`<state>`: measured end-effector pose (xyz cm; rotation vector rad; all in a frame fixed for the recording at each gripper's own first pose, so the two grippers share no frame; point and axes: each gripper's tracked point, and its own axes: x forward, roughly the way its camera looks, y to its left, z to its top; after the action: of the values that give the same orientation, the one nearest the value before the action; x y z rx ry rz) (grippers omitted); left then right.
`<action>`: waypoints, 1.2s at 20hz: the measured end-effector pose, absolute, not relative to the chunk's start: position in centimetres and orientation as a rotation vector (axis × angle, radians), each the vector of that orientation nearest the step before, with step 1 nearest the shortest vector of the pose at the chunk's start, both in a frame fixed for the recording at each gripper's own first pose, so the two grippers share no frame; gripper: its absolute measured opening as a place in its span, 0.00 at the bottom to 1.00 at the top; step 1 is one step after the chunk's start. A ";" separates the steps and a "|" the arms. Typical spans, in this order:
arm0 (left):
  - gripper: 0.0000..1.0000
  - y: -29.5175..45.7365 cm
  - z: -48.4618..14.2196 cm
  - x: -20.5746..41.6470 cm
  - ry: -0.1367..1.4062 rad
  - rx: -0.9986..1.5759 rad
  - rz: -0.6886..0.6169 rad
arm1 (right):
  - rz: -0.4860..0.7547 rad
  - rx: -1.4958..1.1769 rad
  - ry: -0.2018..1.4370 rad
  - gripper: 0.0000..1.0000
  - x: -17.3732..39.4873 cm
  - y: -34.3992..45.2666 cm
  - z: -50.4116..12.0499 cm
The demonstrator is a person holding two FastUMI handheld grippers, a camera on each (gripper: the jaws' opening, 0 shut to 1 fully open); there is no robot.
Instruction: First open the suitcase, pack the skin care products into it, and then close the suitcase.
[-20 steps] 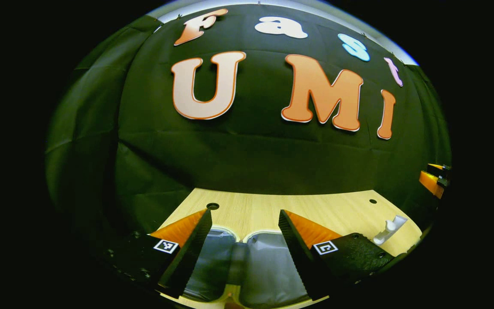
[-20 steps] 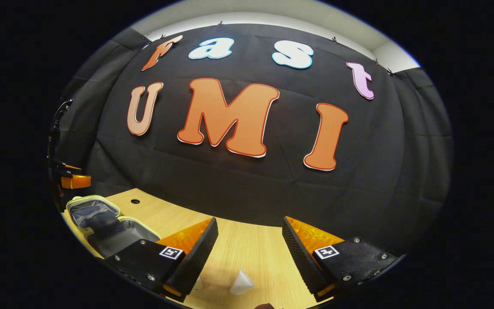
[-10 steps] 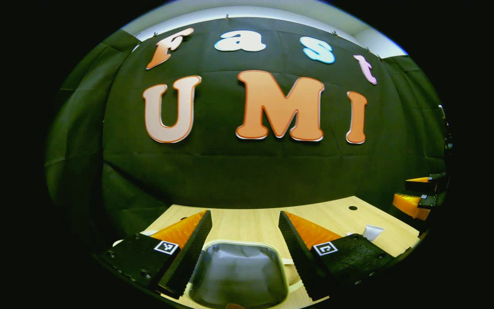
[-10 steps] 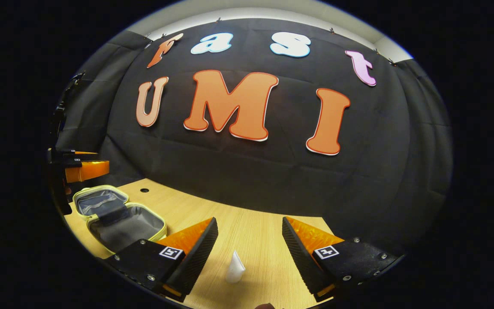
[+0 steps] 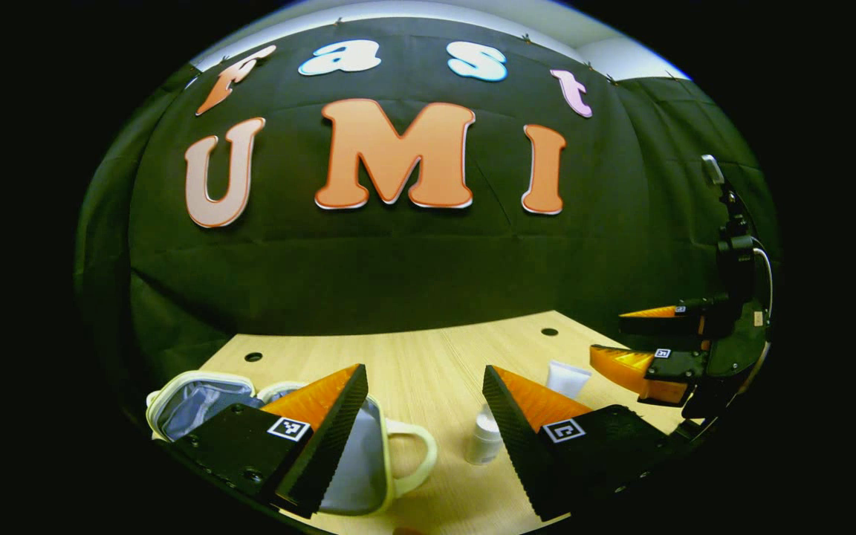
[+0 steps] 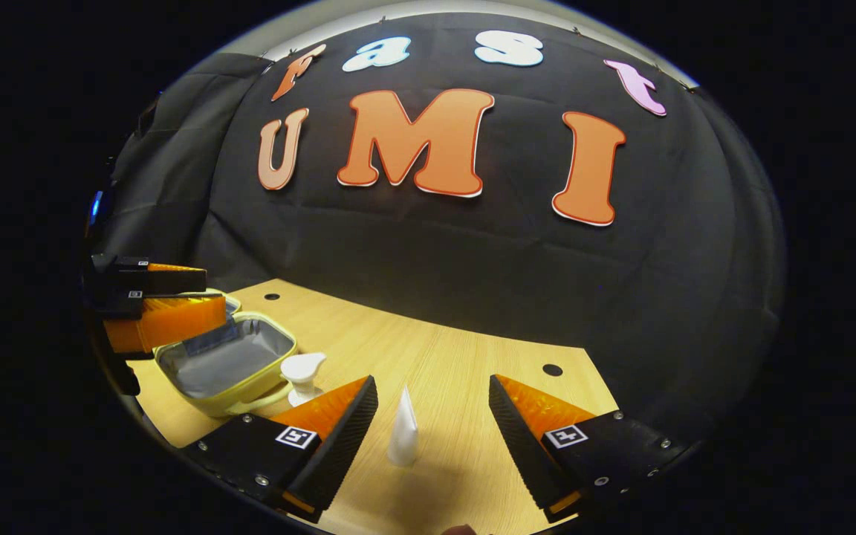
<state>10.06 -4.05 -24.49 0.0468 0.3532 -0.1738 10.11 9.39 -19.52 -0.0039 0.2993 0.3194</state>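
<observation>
Counter [image 6: 465, 371] of pale wood runs up to the black cloth wall, with small round holes near its far edge. Next in size, the suitcase [image 6: 224, 364], a small pale-yellow case with a grey lining, lies open on the counter; in the left gripper view the suitcase [image 5: 198, 394] shows both halves laid flat and a looped handle [image 5: 417, 453] pointing toward the bottles.

Left gripper [image 5: 420, 438] hangs above the counter beside the case, its fingers spread wide with nothing between them; in the right gripper view the same left gripper [image 6: 157, 308] hovers over the case's far half. Right gripper [image 6: 432, 438] is also above the counter, fingers spread apart and holding nothing; from the left gripper view the right gripper [image 5: 632, 342] sits off at the edge, jaws apart.

White pump bottle [image 6: 302, 375] stands upright just beside the case's handle side; it appears as the pump bottle [image 5: 486, 438] between the left fingers' line of sight. Smallest, a white tube [image 6: 403, 435] stands upright on its cap, farther ahead between the right fingers, and shows as the tube [image 5: 568, 377] near the right gripper.
</observation>
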 end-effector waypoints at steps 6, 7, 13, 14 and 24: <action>0.98 -7.6 -29.9 9.8 0.424 0.048 -0.204 | 0.354 -0.016 0.349 0.96 10.3 9.1 -23.6; 0.98 -8.1 -31.1 9.8 0.438 0.044 -0.210 | 0.355 -0.013 0.360 0.96 10.5 9.1 -24.3; 0.98 -10.1 -38.5 10.5 0.538 0.042 -0.257 | 0.372 -0.022 0.401 0.96 10.8 10.0 -28.0; 0.98 -10.4 -39.2 10.7 0.548 0.048 -0.265 | 0.382 -0.023 0.412 0.96 10.9 10.3 -28.6; 0.72 -12.6 -43.7 12.3 0.607 0.102 -0.335 | 0.418 -0.042 0.472 0.96 11.4 12.4 -32.4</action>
<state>12.27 -12.56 -43.74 0.1021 0.6070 -0.3351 11.39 12.35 -32.42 -0.0420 0.4722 0.4175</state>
